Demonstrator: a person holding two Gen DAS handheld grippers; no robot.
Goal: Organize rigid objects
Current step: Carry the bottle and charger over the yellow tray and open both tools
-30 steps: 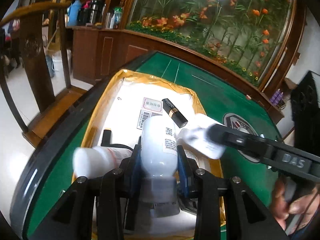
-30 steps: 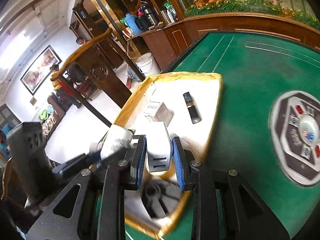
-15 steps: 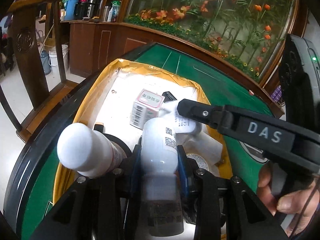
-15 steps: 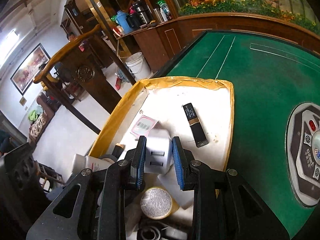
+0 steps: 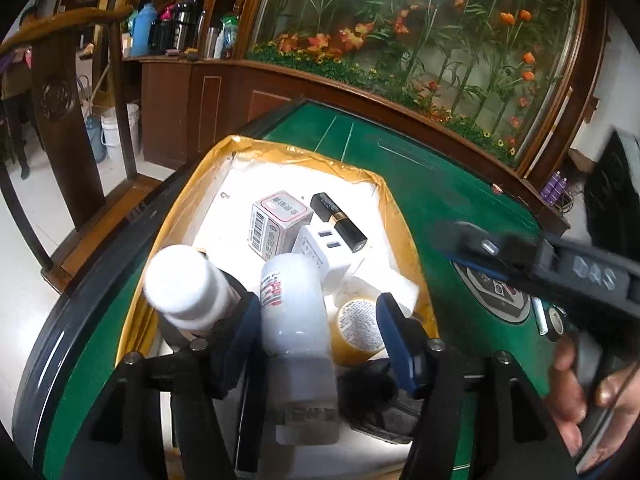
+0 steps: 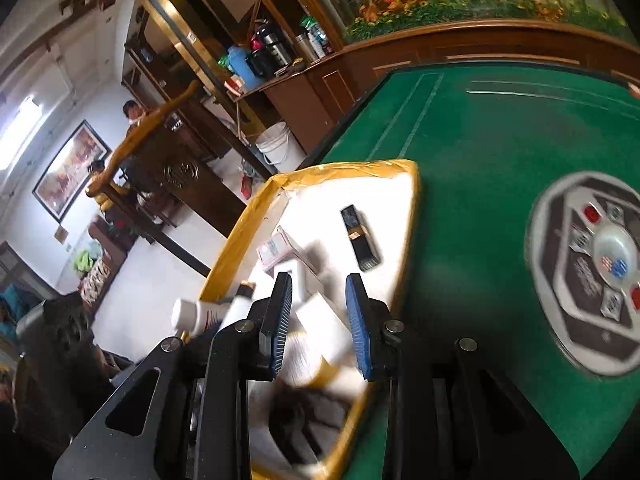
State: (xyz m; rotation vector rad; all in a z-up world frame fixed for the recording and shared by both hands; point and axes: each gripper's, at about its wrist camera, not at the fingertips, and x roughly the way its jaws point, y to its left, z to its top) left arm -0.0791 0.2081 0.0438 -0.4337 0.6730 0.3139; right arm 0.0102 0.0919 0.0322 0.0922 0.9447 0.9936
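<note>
1. Left wrist view: the left tongs (image 5: 320, 320) stand apart, their jaws having just been opening. A white plastic bottle with a red-printed label (image 5: 294, 312) lies between them, close against the left blue pad, with a clear gap to the right pad, so it is no longer clamped. It lies inside the shallow white tray with a yellow taped rim (image 5: 180, 216) on the green felt desk (image 5: 440, 200).
2. Same view, inside the tray: a second white bottle with a round cap (image 5: 182, 288) leans just to the left of the left pad. A yellow round jar with a printed lid (image 5: 358, 328) shows in the gap beside the right pad. Beyond the tongs lie a white two-port charger block (image 5: 324, 252), a small white carton with a barcode (image 5: 278, 228) and a black lipstick tube with a gold band (image 5: 338, 222), all close together.
3. Same view, right edge: the right tongs' black body sits above the desk, blurred, gripped by a hand (image 5: 588, 396).
4. Right wrist view: the right tongs (image 6: 318, 316) are apart with nothing pressed between the blue pads. They sit over the near end of the tray (image 6: 240, 240), with blurred white things beneath. The lipstick tube (image 6: 360, 240) lies beyond the tips, apart from them.
</note>
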